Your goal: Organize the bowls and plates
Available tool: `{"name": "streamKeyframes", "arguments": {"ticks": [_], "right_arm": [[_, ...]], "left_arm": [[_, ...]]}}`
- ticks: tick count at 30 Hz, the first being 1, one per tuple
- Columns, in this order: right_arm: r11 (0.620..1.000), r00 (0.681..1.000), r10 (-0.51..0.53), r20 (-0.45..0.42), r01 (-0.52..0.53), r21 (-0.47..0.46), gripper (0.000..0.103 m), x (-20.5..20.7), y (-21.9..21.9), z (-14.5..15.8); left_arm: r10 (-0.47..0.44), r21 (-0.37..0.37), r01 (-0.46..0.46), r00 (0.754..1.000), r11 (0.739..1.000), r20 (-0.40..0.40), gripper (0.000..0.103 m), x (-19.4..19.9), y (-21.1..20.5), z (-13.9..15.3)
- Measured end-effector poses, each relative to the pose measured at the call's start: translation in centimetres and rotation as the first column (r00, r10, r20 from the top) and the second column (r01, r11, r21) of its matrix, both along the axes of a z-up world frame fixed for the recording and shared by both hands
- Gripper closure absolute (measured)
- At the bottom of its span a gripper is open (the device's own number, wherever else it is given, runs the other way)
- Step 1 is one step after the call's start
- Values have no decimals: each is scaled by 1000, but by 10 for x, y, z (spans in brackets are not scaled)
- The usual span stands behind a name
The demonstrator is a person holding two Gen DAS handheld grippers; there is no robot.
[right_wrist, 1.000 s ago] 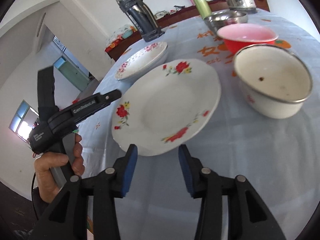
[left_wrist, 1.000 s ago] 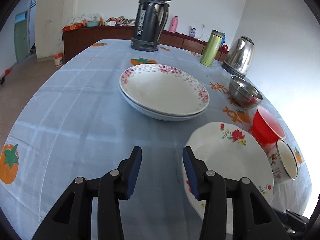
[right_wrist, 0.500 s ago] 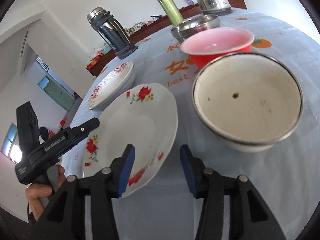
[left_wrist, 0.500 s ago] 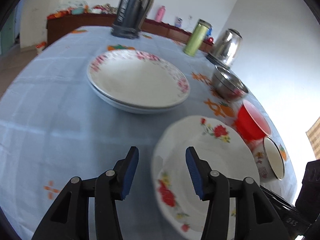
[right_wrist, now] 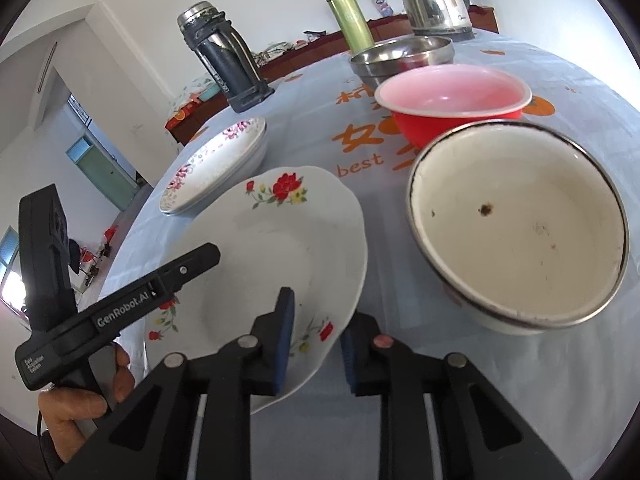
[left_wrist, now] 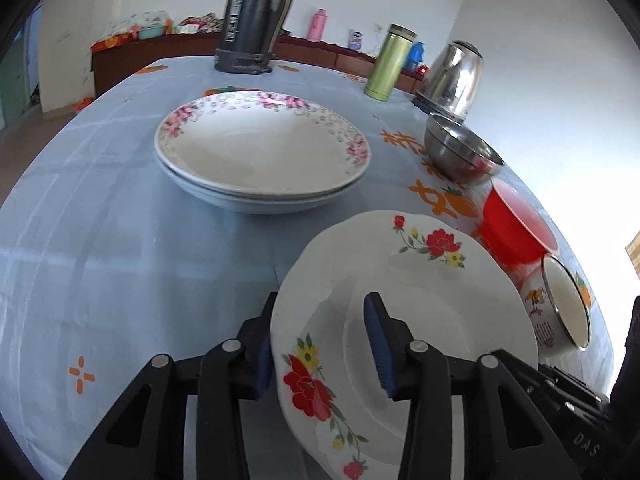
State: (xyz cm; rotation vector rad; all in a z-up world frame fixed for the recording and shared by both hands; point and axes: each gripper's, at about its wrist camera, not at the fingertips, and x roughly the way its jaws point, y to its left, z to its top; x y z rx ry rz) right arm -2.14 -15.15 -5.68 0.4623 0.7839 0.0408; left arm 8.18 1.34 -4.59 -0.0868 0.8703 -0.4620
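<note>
A white plate with red flowers point(left_wrist: 424, 292) lies on the blue tablecloth point(left_wrist: 120, 248); it also shows in the right wrist view point(right_wrist: 280, 248). My left gripper point(left_wrist: 320, 344) is open and straddles its left rim, one finger under, one over. My right gripper point(right_wrist: 316, 340) is open and straddles its near right rim. Two stacked pink-flowered plates point(left_wrist: 262, 152) sit further back; they also show in the right wrist view point(right_wrist: 218, 162). A white enamel bowl point(right_wrist: 516, 224), a red bowl point(right_wrist: 452, 100) and a steel bowl point(right_wrist: 404, 54) stand in a row on the right.
A dark thermos point(left_wrist: 254, 16), a green flask point(left_wrist: 390, 62) and a steel kettle point(left_wrist: 450, 76) stand at the table's far side. A wooden sideboard point(left_wrist: 160, 46) runs along the back wall. The person's hand holds the left gripper's handle point(right_wrist: 72, 396).
Both grippers have moved in onto the red-flowered plate: the left now straddles its left rim, the right its near right rim. Both stay open.
</note>
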Motion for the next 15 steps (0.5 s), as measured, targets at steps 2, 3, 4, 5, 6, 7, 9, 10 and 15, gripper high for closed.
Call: {"name": "streamKeyframes", "arguments": {"ticks": [2,3,4,5,6,7,9,10,15], "right_arm": [[998,999,34,23,-33,-44,81,-2,8,6],[997,999,40,28,-38,-66,81,-3,11,8],[996,998,47,40,-44,-81,81,-6,14,10],[995,998,50,50,-46,-87,81,-7,15,13],[995,997,51,54,-47,-83,81,-7,15,14],[996,997,52,56,-47,-76,81,-7,15,15],[997,997,50,54,-47,-56,81,-5,12,16],[998,997,50,54,-47,-50,81,-5,12,16],[997,996,56,76,-52,-57,81,-3,17,26]], "left_arm": [[20,9,-20,1000,1000,15,60,-2,3,2],[25,18,-26,999,1000,29,60,-4,4,3],[30,22,-31,999,999,41,60,-5,5,5],[32,24,-34,998,999,50,60,-7,6,6],[34,22,-35,998,999,55,60,-8,8,7],[36,18,-37,998,999,60,60,-10,9,9],[35,13,-36,997,999,71,60,-12,12,12],[36,11,-37,996,999,77,60,-13,12,14],[56,1,-56,994,998,94,60,-14,19,21]]}}
